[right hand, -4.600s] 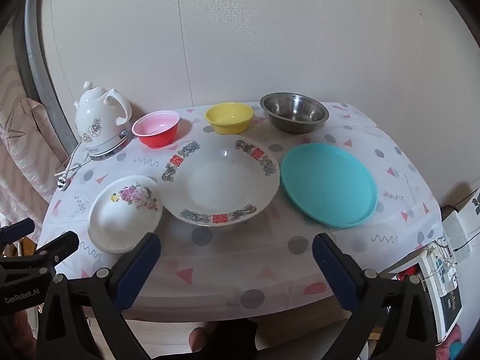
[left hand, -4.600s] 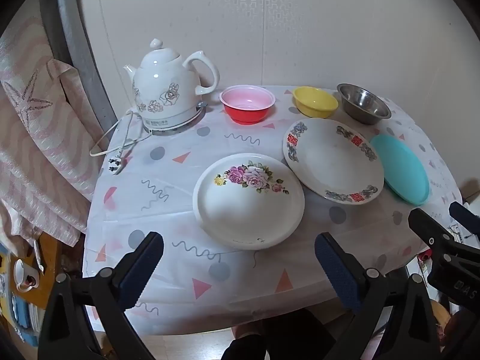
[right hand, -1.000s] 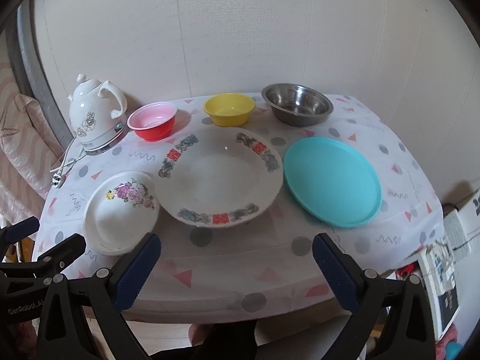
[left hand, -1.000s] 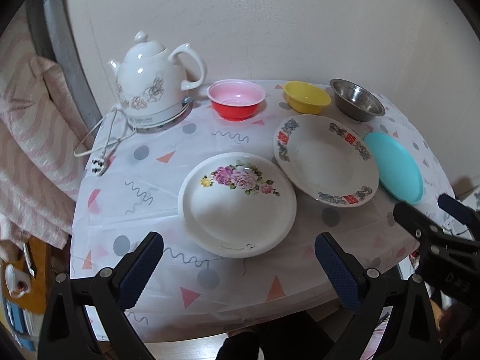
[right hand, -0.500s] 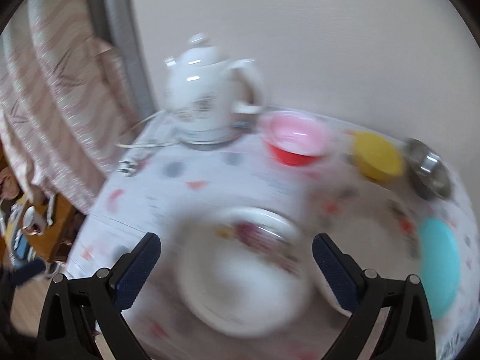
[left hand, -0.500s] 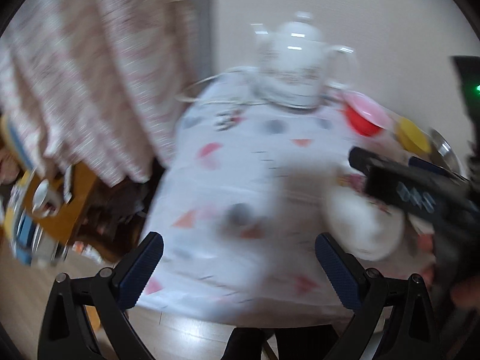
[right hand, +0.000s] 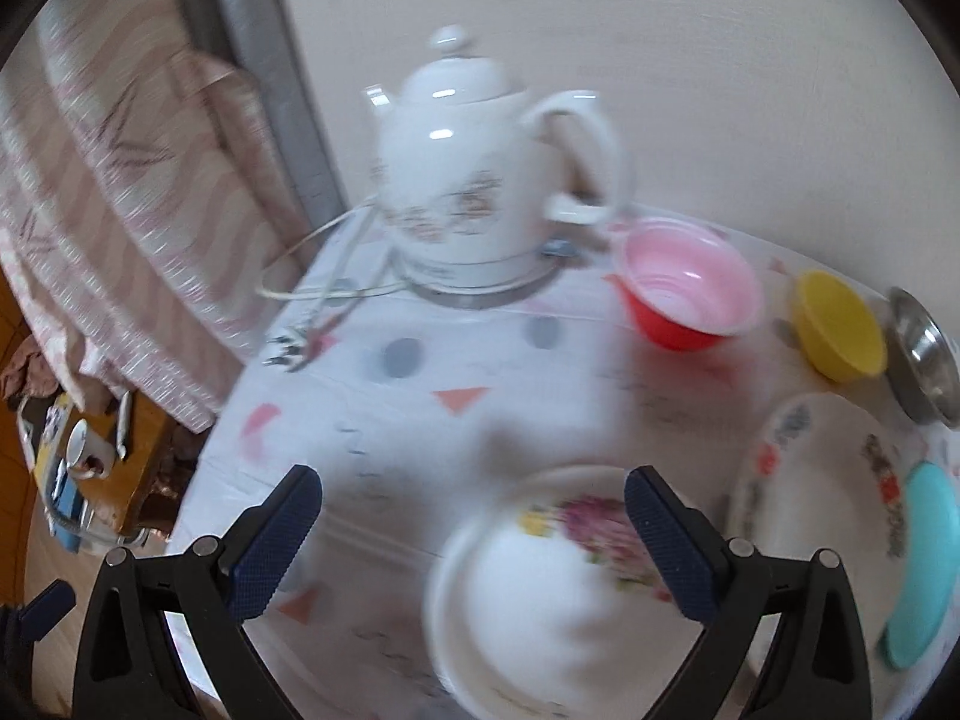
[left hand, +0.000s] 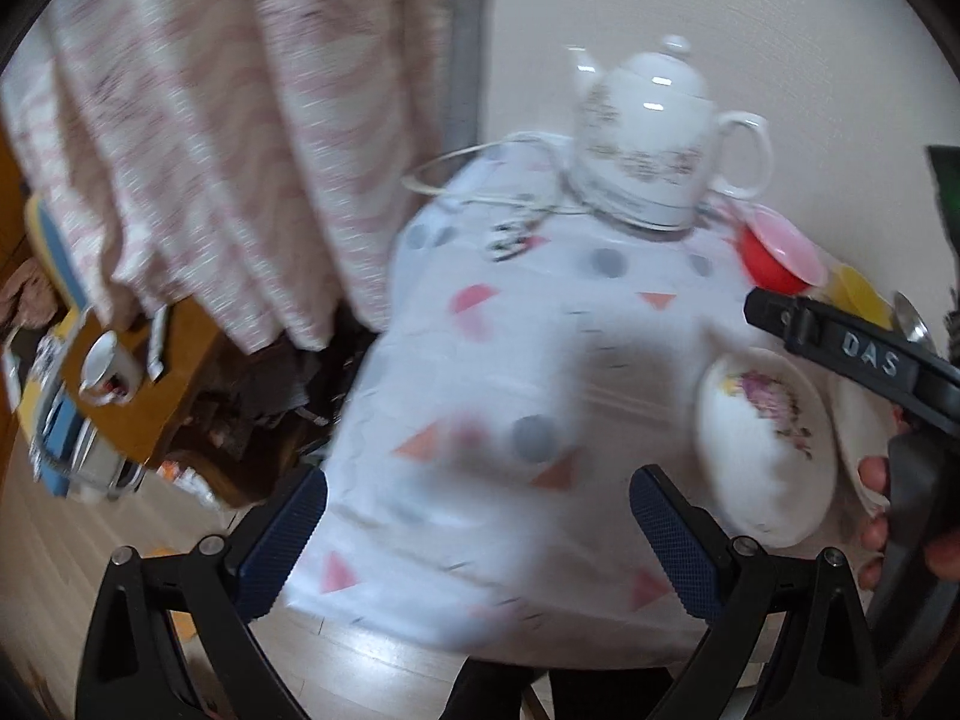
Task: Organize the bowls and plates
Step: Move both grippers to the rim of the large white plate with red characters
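Overall, both views were smeared by motion blur, so fine detail could not be read. The left gripper (left hand: 477,531) stood with its jaws spread wide and nothing between them, above the near left part of the table (left hand: 540,360), which was covered by a white cloth with coloured dots and triangles. The right gripper (right hand: 471,531) was likewise spread wide and empty; the near rim of the white floral plate (right hand: 540,588) lay just below and between its fingers, though contact could not be judged.

In the left wrist view that floral plate (left hand: 765,441) sat near the front edge of the table, with the right gripper's black body (left hand: 864,354) above it and the person's fingers (left hand: 873,474) on its handle.

Behind the floral plate, a white kettle (right hand: 474,180) stood at the back left on its base. To its right ran a red bowl (right hand: 690,288), a yellow bowl (right hand: 840,324) and a steel bowl (right hand: 921,354). A large patterned plate (right hand: 828,480) lay just beside the floral plate, and a teal plate (right hand: 927,558) lay at the far right edge.

A pink striped cloth (left hand: 198,138) hung left of the table.
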`<state>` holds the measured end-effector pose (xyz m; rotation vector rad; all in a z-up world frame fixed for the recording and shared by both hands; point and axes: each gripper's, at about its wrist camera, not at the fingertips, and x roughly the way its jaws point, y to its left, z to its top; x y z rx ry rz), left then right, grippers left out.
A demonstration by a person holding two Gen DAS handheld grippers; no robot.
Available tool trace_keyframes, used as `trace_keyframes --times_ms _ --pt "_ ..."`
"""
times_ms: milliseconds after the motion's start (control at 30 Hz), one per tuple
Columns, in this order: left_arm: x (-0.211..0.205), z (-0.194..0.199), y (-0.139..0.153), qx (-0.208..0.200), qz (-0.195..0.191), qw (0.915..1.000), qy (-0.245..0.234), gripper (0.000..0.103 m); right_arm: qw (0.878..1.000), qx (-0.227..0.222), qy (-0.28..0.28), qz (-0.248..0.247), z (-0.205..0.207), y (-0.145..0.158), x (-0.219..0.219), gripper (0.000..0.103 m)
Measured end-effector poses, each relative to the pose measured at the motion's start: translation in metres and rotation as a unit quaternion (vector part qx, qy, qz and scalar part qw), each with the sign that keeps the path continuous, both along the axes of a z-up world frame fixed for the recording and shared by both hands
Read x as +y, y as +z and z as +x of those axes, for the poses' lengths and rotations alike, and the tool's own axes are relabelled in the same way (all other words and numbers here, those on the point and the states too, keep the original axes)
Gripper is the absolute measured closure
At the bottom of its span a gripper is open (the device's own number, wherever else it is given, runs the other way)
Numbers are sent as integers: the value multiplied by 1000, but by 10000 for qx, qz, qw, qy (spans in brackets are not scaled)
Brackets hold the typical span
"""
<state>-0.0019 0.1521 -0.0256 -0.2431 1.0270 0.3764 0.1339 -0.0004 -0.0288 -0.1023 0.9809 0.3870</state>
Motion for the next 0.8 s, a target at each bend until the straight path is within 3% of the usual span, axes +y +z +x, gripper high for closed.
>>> trace_keyframes --times_ms 167,367,533,700,800 --pt "-43 35 5 -94 -36 9974 -713 1 9977 -243 -594 -218 -2 10 -57 0" --pt "-94 65 10 -198 80 9885 -1495 1 9904 -224 -1324 -320 0 12 -128 0" --pt "-131 92 9 -122 -131 9791 -2028 0 9848 -230 -1663 -451 -4 15 -185 0" --pt "-176 112 14 -188 -696 9658 -2491 0 9756 -156 -2139 -459 -6 17 -260 0" --pt "-209 128 11 1 -990 9554 -2783 0 9666 54 -2531 -405 -1 13 -309 1"
